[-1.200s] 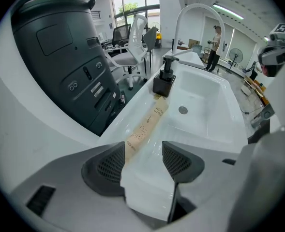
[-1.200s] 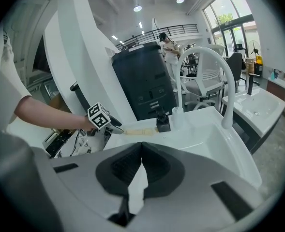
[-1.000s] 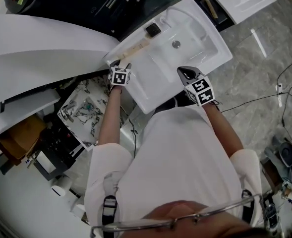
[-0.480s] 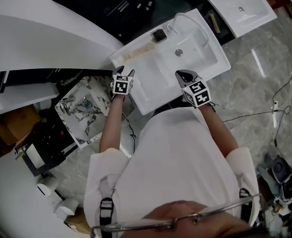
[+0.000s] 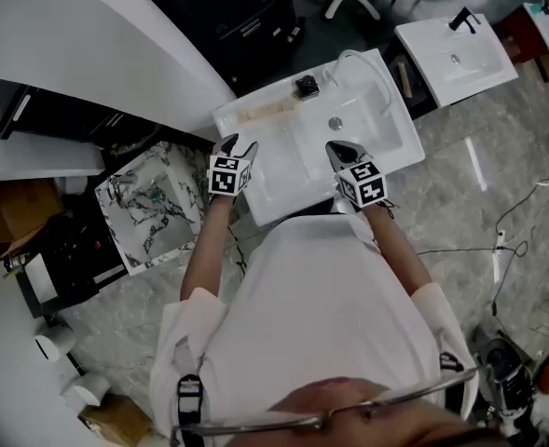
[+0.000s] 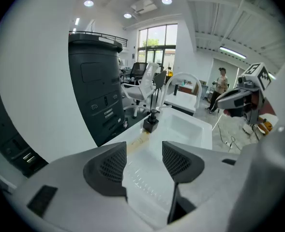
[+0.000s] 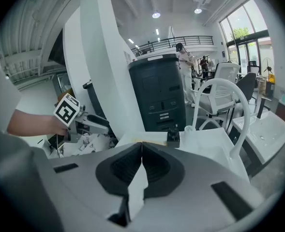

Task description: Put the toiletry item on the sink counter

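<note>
At the sink's [image 5: 283, 194] near rim, the gripper views settled what the head view left unclear: left gripper [image 6: 144, 164] wide and empty, right gripper [image 7: 141, 154] pinched together.

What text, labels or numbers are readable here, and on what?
No readable words or numbers.
Left hand-held gripper and right hand-held gripper: square code patterns only, no text.
Black dispenser on the sink counter: no label legible.
Black cabinet: panel marks too small to read.

Small black countertop item [image 5: 306, 86]: kind indiscernible.
</note>
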`<state>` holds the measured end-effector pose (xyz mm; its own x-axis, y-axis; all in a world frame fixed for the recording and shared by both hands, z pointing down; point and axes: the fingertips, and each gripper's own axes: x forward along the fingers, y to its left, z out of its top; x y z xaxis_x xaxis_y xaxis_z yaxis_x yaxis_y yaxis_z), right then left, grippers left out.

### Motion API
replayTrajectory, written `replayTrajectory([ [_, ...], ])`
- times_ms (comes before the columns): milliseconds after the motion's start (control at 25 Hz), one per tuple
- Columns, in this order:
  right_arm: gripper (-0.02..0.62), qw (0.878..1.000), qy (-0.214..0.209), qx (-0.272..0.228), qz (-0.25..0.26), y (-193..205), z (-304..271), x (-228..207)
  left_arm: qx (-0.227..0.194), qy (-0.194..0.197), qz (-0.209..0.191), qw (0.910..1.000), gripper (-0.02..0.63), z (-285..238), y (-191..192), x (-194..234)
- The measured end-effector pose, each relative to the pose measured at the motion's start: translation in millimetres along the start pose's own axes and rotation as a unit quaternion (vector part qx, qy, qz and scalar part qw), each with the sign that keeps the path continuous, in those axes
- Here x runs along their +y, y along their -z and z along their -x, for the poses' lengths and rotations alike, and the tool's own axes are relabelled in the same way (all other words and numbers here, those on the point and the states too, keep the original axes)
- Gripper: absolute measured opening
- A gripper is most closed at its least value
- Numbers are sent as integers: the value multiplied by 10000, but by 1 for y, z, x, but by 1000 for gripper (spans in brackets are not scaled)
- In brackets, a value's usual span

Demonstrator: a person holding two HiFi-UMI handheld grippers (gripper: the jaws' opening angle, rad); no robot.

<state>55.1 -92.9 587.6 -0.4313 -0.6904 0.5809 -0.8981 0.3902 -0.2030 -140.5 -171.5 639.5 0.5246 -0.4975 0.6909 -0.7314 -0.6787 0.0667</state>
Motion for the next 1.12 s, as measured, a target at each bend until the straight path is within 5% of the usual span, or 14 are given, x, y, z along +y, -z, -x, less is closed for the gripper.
replayTrajectory([
  [440, 8, 9995, -60, -146, 291, -28, 11, -4, -665, 155, 940, 9932, 229, 36, -23, -18],
  [840, 8, 9978, -182, -366, 531, -47, 28, 3, -1150, 225, 1229, 9855, 218, 63, -21, -51],
  [1120, 6, 9959, -227, -484, 737, -53, 32, 5, -1447, 184, 977, 9845, 90, 82, -34, -63],
])
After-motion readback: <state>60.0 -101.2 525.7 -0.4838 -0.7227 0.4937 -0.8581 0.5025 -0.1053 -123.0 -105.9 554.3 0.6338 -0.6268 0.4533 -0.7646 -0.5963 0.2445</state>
